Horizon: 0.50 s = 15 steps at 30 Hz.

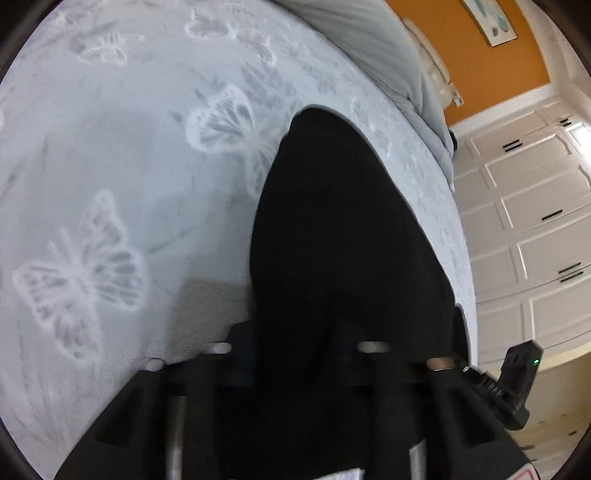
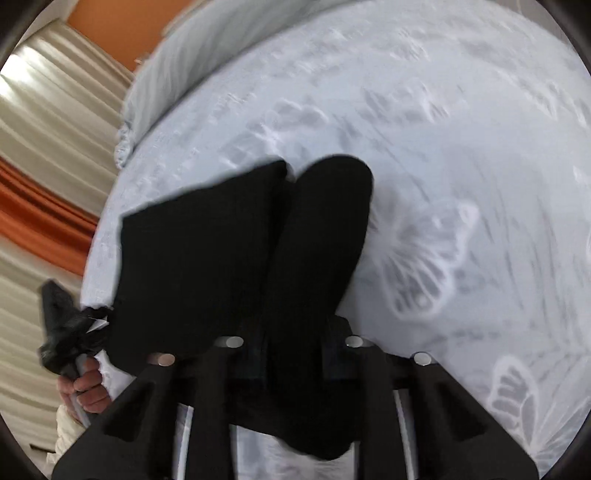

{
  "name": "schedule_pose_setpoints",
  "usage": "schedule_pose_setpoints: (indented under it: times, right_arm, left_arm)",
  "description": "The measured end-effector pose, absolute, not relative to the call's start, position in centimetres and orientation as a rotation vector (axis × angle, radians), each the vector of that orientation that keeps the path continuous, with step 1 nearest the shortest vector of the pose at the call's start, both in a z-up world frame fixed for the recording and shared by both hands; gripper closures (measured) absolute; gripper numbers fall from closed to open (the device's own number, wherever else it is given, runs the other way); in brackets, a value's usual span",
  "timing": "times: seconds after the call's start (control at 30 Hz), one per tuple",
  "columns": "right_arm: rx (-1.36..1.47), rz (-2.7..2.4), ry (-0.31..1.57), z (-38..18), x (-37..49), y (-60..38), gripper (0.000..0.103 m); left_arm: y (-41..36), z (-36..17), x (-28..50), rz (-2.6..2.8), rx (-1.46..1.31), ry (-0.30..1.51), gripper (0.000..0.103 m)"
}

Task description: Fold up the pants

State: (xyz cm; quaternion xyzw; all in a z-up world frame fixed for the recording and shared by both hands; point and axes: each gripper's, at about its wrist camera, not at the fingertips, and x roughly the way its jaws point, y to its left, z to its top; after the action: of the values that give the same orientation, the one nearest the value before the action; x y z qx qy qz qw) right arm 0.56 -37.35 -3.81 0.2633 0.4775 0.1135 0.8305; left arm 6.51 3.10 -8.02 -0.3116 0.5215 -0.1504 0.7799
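plain black pants [image 1: 343, 236] with no print, on a pale grey-blue bedspread [image 1: 122, 155] patterned with white outlined butterflies. black gripper bodies with silver pins. orange wall [image 1: 491, 70] with white trim, white panelled cabinets [image 1: 532, 206] with black handles. in the right wrist view, cream curtains [image 2: 48, 122] crossed by an orange band, and the pants [image 2: 236, 258] again black.

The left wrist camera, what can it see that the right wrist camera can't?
Only the left wrist view shows white cabinet doors and a picture on the orange wall. Only the right wrist view shows striped curtains and the person's hand on the left hand-held gripper. Both show the black pants draped over the gripper, on the butterfly bedspread.
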Motion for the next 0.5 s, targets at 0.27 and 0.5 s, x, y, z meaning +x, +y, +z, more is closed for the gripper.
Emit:
schedule_pose_setpoints:
  times: [0.27, 0.5]
  right_arm:
    - [0.406, 0.246, 0.998, -2.1, -5.9, -35.3, 0.071]
    - [0.408, 0.202, 0.893, -0.5, -8.5, -34.8, 0.042]
  left_arm:
    - [7.1, -0.1, 0.3, -0.402, -0.480, 1.046, 0.077]
    - [10.6, -1.2, -1.8, -0.195, -0.437, 1.024, 0.045]
